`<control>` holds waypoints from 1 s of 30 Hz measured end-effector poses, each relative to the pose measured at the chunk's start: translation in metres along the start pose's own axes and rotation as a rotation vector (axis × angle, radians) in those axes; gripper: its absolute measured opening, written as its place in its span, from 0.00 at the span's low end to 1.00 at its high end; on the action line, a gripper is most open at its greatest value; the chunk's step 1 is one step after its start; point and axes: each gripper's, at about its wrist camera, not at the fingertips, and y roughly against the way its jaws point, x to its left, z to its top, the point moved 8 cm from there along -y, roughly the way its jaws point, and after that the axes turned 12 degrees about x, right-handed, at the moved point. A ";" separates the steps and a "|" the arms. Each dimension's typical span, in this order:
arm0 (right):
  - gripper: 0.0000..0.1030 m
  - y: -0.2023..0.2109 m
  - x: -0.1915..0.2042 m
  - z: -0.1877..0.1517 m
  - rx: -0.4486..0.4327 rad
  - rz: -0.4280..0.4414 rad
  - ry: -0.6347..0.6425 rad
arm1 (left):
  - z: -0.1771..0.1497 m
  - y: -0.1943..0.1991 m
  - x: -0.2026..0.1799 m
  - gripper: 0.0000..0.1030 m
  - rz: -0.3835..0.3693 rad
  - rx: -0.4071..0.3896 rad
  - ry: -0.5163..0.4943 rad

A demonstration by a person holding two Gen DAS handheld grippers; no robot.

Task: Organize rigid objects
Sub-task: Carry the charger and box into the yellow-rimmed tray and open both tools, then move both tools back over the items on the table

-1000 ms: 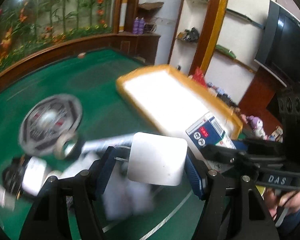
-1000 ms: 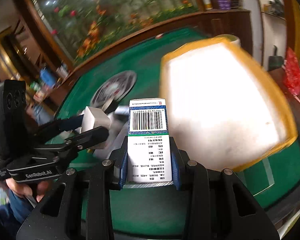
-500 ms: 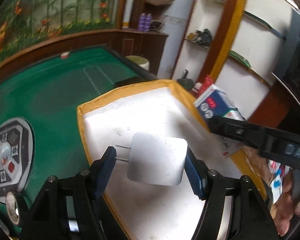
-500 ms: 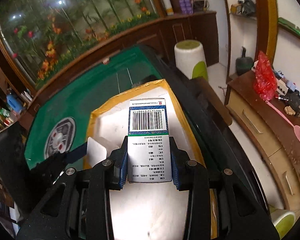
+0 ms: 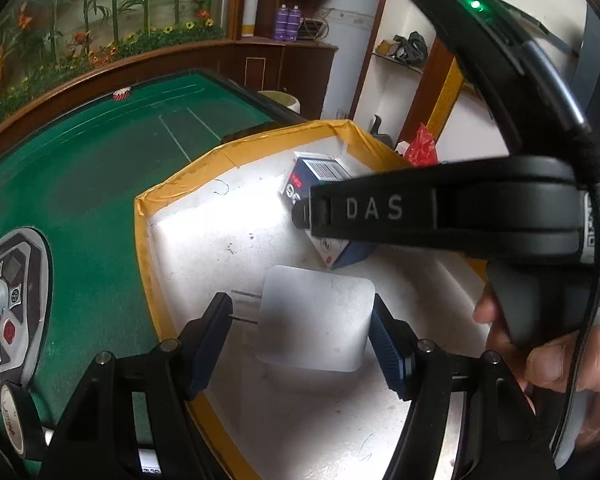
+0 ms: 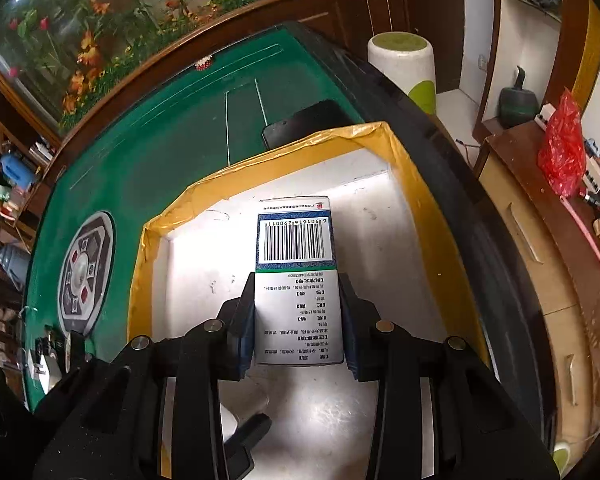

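Note:
My left gripper (image 5: 300,314) is shut on a white plug charger (image 5: 320,320), prongs against the left pad. It hangs low over the white tray with a yellow taped rim (image 5: 142,240). My right gripper (image 6: 298,290) is shut on a blue-and-white medicine box (image 6: 294,240), barcode side up, and holds it over the far half of the same tray (image 6: 140,264). In the left wrist view that medicine box (image 5: 320,172) shows behind the right gripper's black body. In the right wrist view the charger (image 6: 242,404) peeks out at the bottom edge.
The tray sits on a green felt game table (image 5: 100,168) with a round control panel (image 5: 8,304) at its centre. A tape roll (image 5: 14,420) and small items (image 6: 46,360) lie near the table's near left. A stool (image 6: 404,64) and a side cabinet (image 6: 540,220) stand beyond the right edge.
Both grippers travelled from above the green felt and the pile of items to over the tray. Each keeps its hold, the left on the charger, the right on the medicine box.

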 end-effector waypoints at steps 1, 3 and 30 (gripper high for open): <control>0.35 0.000 0.000 0.000 -0.004 0.009 0.001 | -0.001 0.000 -0.001 0.67 0.007 0.005 -0.004; 0.37 0.000 0.001 0.000 -0.002 0.012 -0.003 | -0.002 -0.001 -0.002 0.69 0.018 0.009 -0.011; 0.81 0.114 0.014 -0.079 -0.278 0.259 -0.165 | -0.034 0.070 -0.017 0.78 -0.047 -0.075 -0.081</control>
